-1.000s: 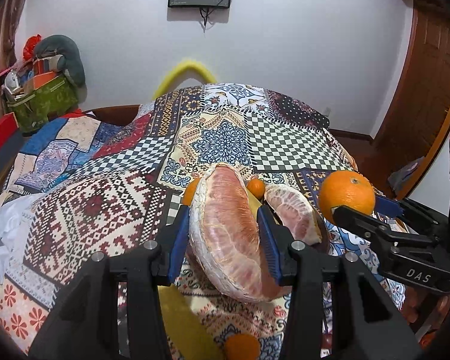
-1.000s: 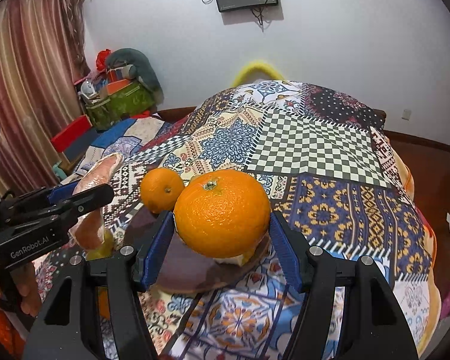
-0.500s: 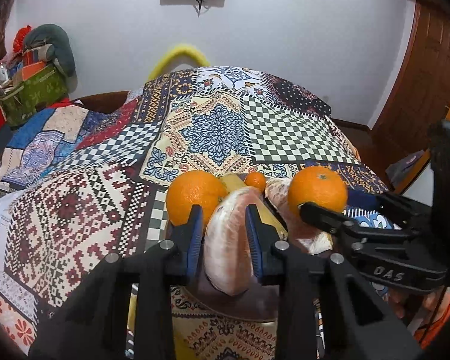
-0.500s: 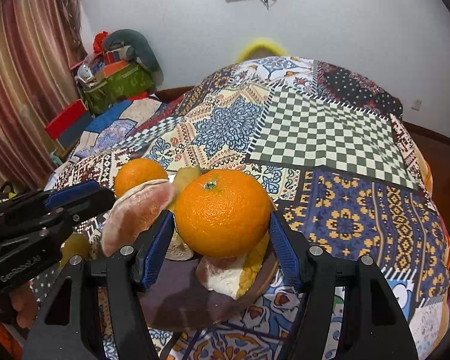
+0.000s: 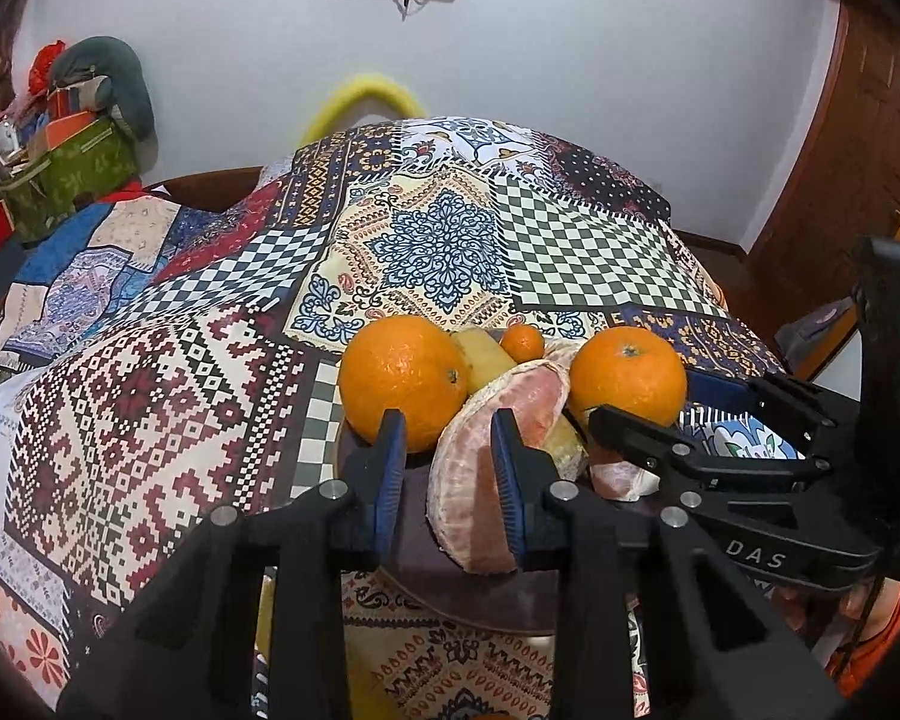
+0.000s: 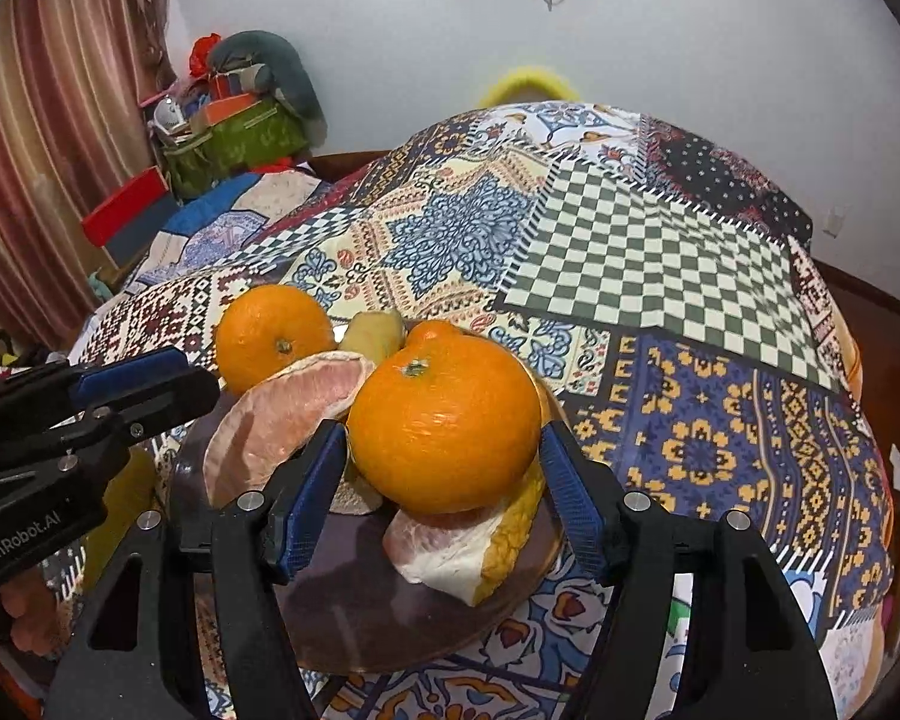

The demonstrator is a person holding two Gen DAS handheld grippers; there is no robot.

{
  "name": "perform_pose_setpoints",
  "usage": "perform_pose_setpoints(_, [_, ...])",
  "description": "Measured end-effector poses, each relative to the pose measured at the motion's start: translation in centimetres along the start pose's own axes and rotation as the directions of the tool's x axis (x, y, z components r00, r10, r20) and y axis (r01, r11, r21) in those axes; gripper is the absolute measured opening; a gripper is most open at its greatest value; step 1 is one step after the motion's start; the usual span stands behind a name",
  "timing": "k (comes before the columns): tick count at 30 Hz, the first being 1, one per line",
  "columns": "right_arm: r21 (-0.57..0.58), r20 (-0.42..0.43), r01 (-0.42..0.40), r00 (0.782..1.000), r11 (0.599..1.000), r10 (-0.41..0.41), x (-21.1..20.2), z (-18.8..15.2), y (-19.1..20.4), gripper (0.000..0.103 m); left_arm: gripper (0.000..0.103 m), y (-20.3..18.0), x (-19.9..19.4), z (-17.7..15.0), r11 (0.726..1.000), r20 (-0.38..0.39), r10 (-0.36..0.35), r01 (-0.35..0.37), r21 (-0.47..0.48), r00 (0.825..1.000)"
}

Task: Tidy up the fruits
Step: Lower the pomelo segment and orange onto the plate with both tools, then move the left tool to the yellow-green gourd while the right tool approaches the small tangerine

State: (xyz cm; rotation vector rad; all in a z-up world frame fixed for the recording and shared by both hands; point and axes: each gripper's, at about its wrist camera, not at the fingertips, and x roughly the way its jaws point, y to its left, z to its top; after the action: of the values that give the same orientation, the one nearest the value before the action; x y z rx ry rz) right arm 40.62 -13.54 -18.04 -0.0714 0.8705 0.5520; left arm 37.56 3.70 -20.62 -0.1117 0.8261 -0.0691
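Observation:
A dark brown plate [image 6: 342,612] on the patchwork cloth holds an orange [image 5: 402,384], a small mandarin [image 5: 523,342], a yellowish fruit [image 5: 480,354] and a rind-backed pomelo piece [image 6: 468,540]. My left gripper [image 5: 447,426] is shut on a peeled pink pomelo segment [image 5: 480,504], which stands on edge on the plate beside that orange. My right gripper [image 6: 443,432] has a large orange [image 6: 444,426] between its pads. That orange rests on the pomelo piece. The right jaws are opening, with the pads still at the skin. The left gripper [image 6: 210,384] also shows at the left of the right wrist view.
The patchwork cloth [image 5: 438,240] covers the whole rounded table. A yellow fruit [image 5: 261,612] lies just off the plate's near left. Boxes and bags [image 5: 66,138] are stacked at the back left. A wooden door [image 5: 858,168] stands at the right, and a yellow hoop [image 5: 366,96] rises behind the far edge.
Both grippers came down over the plate. The pomelo segment went from broad between wide left jaws to edge-on between narrow ones. The large orange now rests on the pomelo piece.

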Motion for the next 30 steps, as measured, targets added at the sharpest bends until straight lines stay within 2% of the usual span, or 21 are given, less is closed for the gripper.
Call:
perform_pose_setpoints(9, [0.013, -0.016, 0.0, 1.0, 1.0, 0.0, -0.7, -0.7, 0.1, 0.065, 0.029, 0.3, -1.3, -0.6, 1.0, -0.007, 0.005, -0.005, -0.007, 1.0])
perform_pose_setpoints(18, [0.008, 0.047, 0.013, 0.999, 1.0, -0.013, -5.3, -1.2, 1.3, 0.065, 0.029, 0.1, -5.6, -0.9, 1.0, 0.035, 0.017, -0.017, -0.001, 0.999])
perform_pose_setpoints(24, [-0.005, 0.113, 0.01, 0.994, 1.0, -0.009, -9.3, -1.5, 3.0, 0.066, 0.038, -0.1, -9.6, -1.3, 0.999, 0.082, 0.032, -0.033, 0.006, 0.996])
perform_pose_setpoints(27, [-0.013, 0.142, 0.011, 0.99, 1.0, -0.009, -10.9, -1.8, 3.9, 0.07, 0.048, 0.2, -11.3, -1.8, 0.999, 0.099, 0.041, -0.041, 0.0, 0.994])
perform_pose_setpoints(30, [-0.022, 0.157, 0.005, 0.988, 1.0, -0.002, -12.1, -2.4, 4.7, 0.07, 0.051, 0.5, -12.6, -2.5, 0.999, 0.104, 0.049, -0.049, -0.008, 0.993])
